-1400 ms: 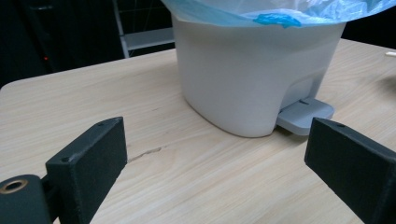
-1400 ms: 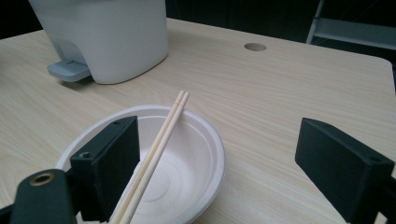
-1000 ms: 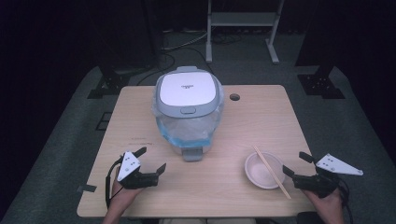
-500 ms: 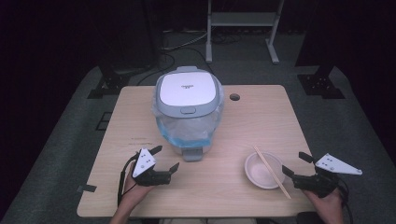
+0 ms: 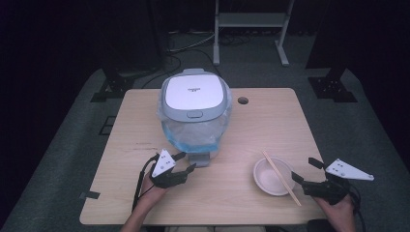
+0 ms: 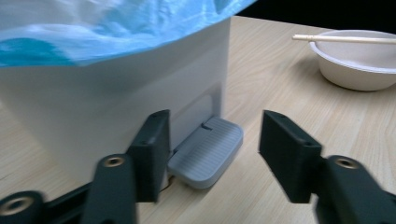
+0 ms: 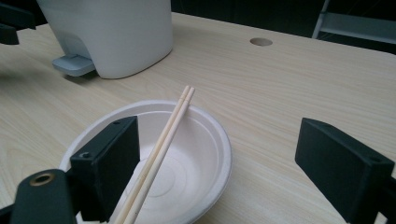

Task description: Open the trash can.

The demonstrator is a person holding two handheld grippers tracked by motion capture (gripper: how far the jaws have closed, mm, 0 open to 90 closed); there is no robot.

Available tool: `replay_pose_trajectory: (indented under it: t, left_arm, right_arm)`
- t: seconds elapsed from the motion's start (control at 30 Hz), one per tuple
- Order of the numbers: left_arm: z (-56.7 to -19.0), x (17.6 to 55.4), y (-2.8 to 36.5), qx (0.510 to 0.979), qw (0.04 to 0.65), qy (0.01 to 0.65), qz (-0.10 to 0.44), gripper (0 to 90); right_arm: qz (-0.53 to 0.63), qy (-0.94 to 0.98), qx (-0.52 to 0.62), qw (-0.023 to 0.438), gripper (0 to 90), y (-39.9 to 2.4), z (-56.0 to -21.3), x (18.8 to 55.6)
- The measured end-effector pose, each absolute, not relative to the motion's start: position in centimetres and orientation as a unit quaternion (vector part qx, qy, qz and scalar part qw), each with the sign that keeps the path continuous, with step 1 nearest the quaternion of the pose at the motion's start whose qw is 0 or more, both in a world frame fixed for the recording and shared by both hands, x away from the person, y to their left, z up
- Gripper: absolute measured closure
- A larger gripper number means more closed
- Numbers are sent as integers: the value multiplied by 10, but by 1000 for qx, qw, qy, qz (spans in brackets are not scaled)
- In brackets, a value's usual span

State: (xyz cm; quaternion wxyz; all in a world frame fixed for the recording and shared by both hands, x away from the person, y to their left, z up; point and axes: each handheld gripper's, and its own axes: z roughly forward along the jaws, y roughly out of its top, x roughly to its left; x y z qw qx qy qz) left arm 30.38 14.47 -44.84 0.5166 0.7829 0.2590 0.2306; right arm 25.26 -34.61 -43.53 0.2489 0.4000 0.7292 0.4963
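A white pedal bin [image 5: 193, 113] with a pale lid and a blue bag liner [image 6: 93, 28] stands mid-table. Its grey foot pedal [image 5: 200, 159] juts toward me. My left gripper [image 5: 186, 161] sits right at that pedal. In the left gripper view the pedal [image 6: 208, 151] lies low between the jaws of the left gripper [image 6: 215, 135], and the pads stand clear of it. These jaws have just been closing. My right gripper [image 5: 303, 170] rests open beside a white bowl [image 5: 271, 176]. Chopsticks [image 7: 163, 144] lie across that bowl [image 7: 187, 154], in front of the right gripper [image 7: 222, 140].
The wooden table [image 5: 261, 125] has a round cable hole [image 5: 242, 100] at the back right of the bin. Dark floor, stand legs and a metal frame surround the table. Bare wood shows between the bin and the bowl.
My left gripper has slid right, up to the bin's pedal, and its jaws have narrowed. The right gripper, bowl and chopsticks have not moved.
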Motion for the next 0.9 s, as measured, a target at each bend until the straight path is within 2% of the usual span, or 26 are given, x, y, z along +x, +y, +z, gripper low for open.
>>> replay_pose_trajectory:
  t: [0.27,0.4,0.73,0.9]
  left_arm:
    - [-451,313,129,800,501,248,218,644]
    - [-457,319,121,810,484,250,218,662]
    - [-465,329,108,816,465,254,232,827]
    - [-469,335,104,815,461,257,239,844]
  right_arm:
    - [497,729,399,248,126,-346,-435,252]
    - [496,731,399,247,126,-346,-435,252]
    - [498,732,396,243,126,-345,-436,253]
    - [498,734,394,241,126,-345,-436,253]
